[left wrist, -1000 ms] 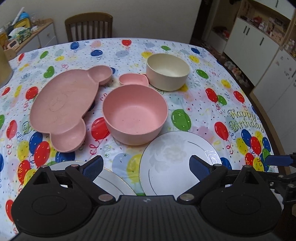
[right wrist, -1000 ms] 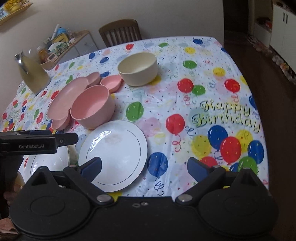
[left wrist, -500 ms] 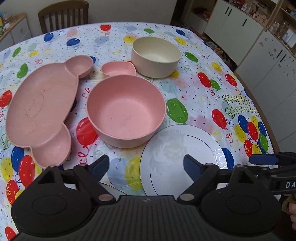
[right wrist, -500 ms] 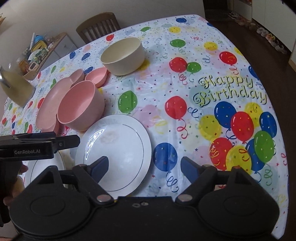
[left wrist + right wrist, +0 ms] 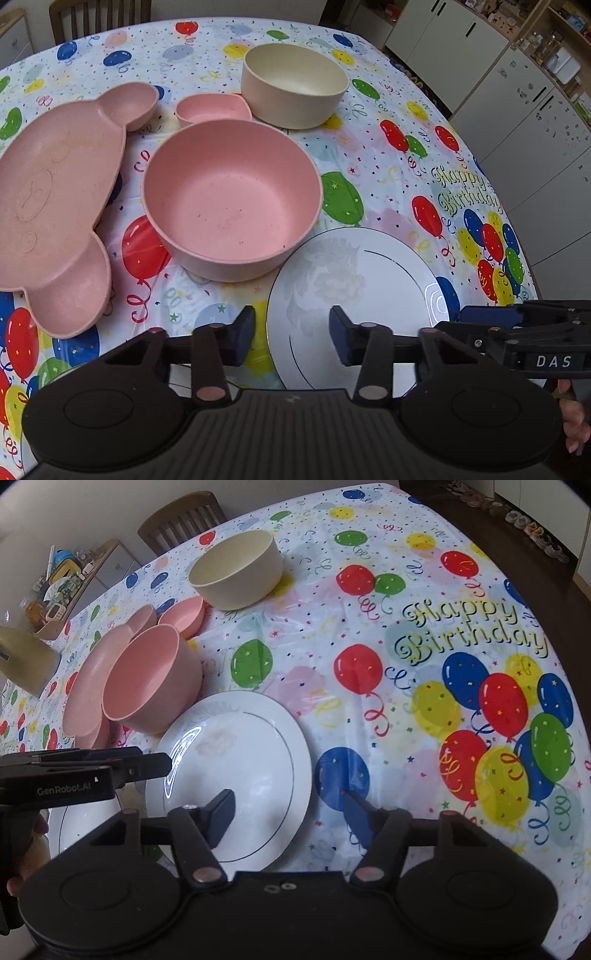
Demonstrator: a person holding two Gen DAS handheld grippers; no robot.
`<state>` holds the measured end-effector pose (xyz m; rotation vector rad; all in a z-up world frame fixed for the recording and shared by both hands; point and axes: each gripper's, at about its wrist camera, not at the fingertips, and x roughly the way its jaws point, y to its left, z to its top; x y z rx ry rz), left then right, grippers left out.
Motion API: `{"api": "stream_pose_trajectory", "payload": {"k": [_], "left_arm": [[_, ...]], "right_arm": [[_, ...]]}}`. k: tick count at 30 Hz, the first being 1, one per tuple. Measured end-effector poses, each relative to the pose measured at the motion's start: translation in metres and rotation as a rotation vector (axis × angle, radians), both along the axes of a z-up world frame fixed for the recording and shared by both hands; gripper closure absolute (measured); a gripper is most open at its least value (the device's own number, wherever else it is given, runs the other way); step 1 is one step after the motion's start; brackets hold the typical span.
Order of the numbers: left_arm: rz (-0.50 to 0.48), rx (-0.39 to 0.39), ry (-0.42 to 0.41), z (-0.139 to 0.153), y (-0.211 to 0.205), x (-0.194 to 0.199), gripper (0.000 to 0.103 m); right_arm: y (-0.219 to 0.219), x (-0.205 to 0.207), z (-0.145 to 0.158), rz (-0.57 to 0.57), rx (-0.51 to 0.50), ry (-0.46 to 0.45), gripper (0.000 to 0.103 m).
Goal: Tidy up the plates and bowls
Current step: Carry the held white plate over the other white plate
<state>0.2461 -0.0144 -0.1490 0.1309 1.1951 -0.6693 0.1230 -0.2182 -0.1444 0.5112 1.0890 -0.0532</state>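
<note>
The step in hand looks like the approach to the white round gilt-lined plate (image 5: pixel 236 764), which lies flat on the table (image 5: pixel 369 635), touching the large pink round bowl (image 5: pixel 231 195). The right gripper (image 5: pixel 288 818) hangs over the plate's near edge, fingers wide apart, holding nothing. The left gripper (image 5: pixel 291 332) is half open, also empty. Next, I judge, 1 finger must slip under the rim. A 2nd white plate (image 5: pixel 79 829) beside it is largely hidden.

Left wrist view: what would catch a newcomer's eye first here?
The big pink bowl sits dead centre on the balloon tablecloth, with a bear-shaped pink plate to its left. A white plate lies just ahead of the open left gripper, and a cream bowl stands farther back.
</note>
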Motion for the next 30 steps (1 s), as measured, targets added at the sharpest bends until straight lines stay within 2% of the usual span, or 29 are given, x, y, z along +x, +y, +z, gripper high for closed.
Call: {"api": "stream_pose_trajectory", "payload": {"k": [5, 9, 11, 16, 30], "left_arm": [[0.009, -0.008, 0.026, -0.005, 0.004, 0.003, 0.075], [0.021, -0.007, 0.044, -0.009, 0.007, 0.006, 0.083], [0.02, -0.007, 0.048, -0.01, 0.007, 0.006, 0.084], [0.023, -0.006, 0.039, -0.01, 0.008, 0.004, 0.084], [0.068, -0.046, 0.014, 0.006, 0.003, -0.016, 0.084]], "right_arm": [[0.002, 0.004, -0.007, 0.001, 0.031, 0.013, 0.065], [0.003, 0.007, -0.009, -0.01, 0.016, 0.019, 0.072], [0.001, 0.008, -0.011, -0.019, 0.01, 0.023, 0.08], [-0.002, 0.008, -0.015, -0.025, -0.001, 0.028, 0.09], [-0.011, -0.002, -0.004, -0.005, -0.028, -0.001, 0.093]]}}
